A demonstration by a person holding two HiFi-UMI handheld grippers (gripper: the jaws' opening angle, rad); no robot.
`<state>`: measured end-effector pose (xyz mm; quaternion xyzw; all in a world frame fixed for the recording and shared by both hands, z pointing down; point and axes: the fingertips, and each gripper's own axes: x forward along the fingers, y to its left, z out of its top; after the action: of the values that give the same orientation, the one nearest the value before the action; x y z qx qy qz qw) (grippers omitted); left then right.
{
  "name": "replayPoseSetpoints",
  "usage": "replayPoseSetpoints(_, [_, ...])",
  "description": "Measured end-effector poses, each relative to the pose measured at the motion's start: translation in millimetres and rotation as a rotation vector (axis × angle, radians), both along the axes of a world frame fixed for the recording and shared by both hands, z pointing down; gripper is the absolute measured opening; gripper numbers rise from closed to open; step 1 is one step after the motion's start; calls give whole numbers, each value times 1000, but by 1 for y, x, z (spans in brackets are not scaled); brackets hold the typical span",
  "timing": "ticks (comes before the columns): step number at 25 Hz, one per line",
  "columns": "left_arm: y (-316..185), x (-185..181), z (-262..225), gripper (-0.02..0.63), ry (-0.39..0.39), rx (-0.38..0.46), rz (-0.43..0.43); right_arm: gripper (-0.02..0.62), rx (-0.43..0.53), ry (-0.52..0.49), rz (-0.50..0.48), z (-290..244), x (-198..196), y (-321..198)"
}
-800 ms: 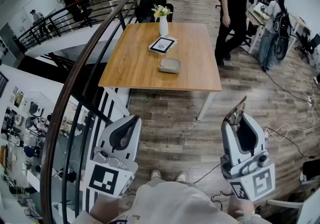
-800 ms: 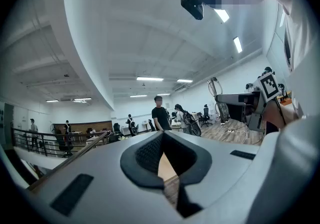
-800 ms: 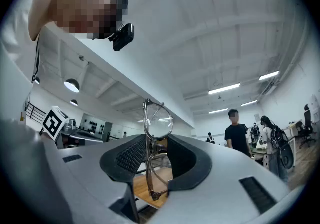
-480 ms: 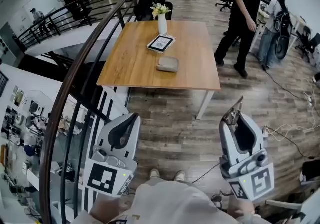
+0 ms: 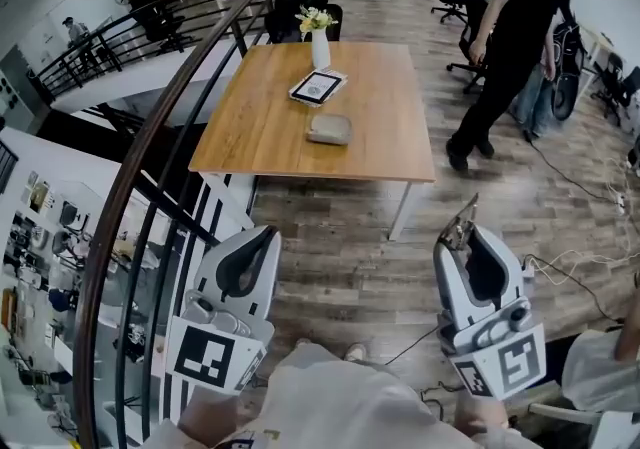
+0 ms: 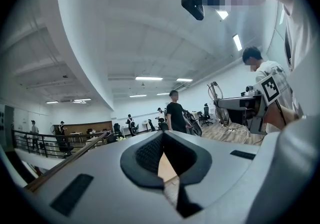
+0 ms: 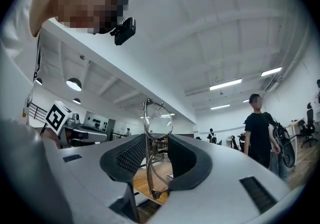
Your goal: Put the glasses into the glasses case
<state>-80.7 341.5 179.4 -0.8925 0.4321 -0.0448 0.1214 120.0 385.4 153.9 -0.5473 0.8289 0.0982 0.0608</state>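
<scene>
Right gripper point(image 5: 468, 229) fingers clamp the glasses point(image 7: 148, 143), frame upright. Glasses case point(image 5: 329, 129) lies on the tabletop point(image 5: 260, 127), well ahead and leftward. Left gripper point(image 5: 262, 237) fingers together, empty.

Your left gripper point(image 5: 266, 237), at the lower left of the head view, is a pale grey moulded shell with black ribbed lining inside its jaws. Its left cube point(image 5: 207, 357) shows a black square marker on white. Your right gripper point(image 5: 468, 237), at the lower right, has the same grey shell and black lining, with rounded grey fittings just above its right cube point(image 5: 498, 365). You wear a cream-white top point(image 5: 350, 407) along the bottom edge, with pale shoe tips point(image 5: 355, 350) just above it. A small black camera point(image 6: 192, 4) sits on your head, at the top of the left gripper view.
</scene>
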Motion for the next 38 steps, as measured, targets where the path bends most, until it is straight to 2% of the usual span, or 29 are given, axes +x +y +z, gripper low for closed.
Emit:
replayPoseSetpoints(8, [4, 15, 11, 17, -4, -19, -6, 160, -54, -1, -38, 20, 6, -4])
replayPoseSetpoints(14, [-14, 19, 21, 17, -18, -12, 3, 160, -50, 0, -50, 31, 1, -23])
replayPoseSetpoints(18, [-36, 29, 30, 17, 1, -41, 23, 160, -56, 2, -46, 43, 4, -45])
replayPoseSetpoints(21, [-55, 40, 37, 17, -15, -73, 46, 160, -66, -3, -38, 52, 5, -65])
replayPoseSetpoints(29, [-133, 38, 46, 17, -17, -98, 58, 160, -80, 4, -10, 59, 5, -140])
replayPoseSetpoints(38, [-261, 26, 60, 17, -21, -148, 80, 160, -122, 9, 19, 65, -9, -265])
